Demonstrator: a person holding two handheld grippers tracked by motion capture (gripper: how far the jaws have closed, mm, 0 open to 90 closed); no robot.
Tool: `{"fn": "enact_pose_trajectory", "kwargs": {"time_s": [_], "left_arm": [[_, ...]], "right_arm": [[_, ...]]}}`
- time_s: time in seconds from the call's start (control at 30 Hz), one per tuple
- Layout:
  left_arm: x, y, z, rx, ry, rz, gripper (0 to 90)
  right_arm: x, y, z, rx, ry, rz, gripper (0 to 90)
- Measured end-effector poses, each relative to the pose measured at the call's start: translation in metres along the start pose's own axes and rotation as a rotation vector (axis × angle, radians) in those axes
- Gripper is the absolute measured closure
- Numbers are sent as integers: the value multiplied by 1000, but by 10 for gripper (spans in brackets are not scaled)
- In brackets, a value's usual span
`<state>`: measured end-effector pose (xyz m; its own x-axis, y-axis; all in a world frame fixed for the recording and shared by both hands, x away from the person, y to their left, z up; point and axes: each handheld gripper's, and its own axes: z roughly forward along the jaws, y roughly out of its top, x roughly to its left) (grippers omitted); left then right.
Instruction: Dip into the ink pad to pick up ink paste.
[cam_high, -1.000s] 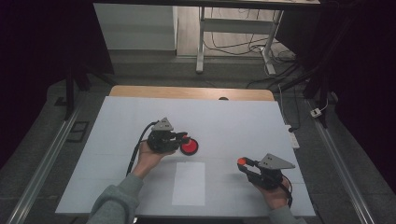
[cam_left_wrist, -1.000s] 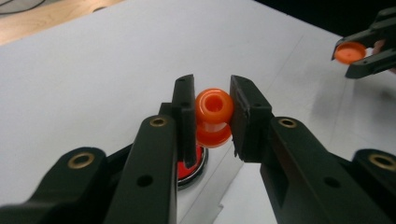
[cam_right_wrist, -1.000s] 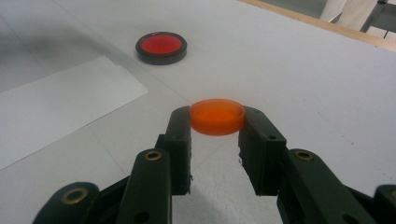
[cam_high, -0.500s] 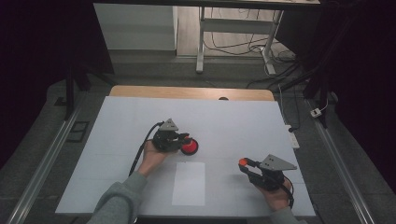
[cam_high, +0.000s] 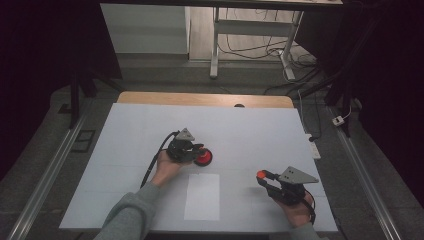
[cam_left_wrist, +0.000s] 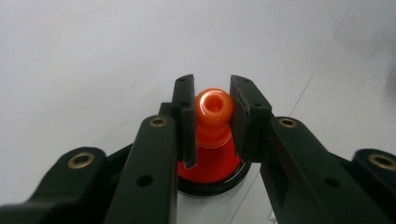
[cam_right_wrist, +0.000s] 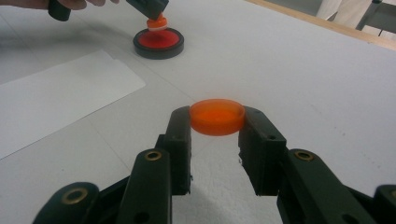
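Two tongs (cam_left_wrist: 212, 116) (cam_right_wrist: 217, 126) clamped, open table (cam_high: 125, 135) around

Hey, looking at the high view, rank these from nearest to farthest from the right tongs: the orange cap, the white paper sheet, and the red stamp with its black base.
1. orange cap: held between the jaws of the right tongs.
2. white paper sheet: flat on the table, to their left.
3. red stamp: farther left and up the table, gripped by the left tongs.

no readable text, labels, numbers or signs anywhere
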<state>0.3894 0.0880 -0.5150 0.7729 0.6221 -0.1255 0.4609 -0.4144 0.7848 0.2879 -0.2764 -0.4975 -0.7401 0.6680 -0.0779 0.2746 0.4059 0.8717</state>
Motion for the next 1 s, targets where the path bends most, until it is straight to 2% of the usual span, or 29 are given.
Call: {"fn": "enact_pose_trajectory", "kwargs": {"time_s": [0.53,0.63,0.8,1.0], "left_arm": [[-2,-3,9,27,39,20,724],[-1,-3,10,27,37,11,725],[-5,-4,11,30,58,41,727],[-4,-5,11,23,56,33,728]], "right_arm": [[0,-1,1,-8,4,-1,647],[1,-1,0,2,-8,-8,647],[1,-1,0,3,-10,-9,647],[2,-1,-1,1,0,-9,647]]}}
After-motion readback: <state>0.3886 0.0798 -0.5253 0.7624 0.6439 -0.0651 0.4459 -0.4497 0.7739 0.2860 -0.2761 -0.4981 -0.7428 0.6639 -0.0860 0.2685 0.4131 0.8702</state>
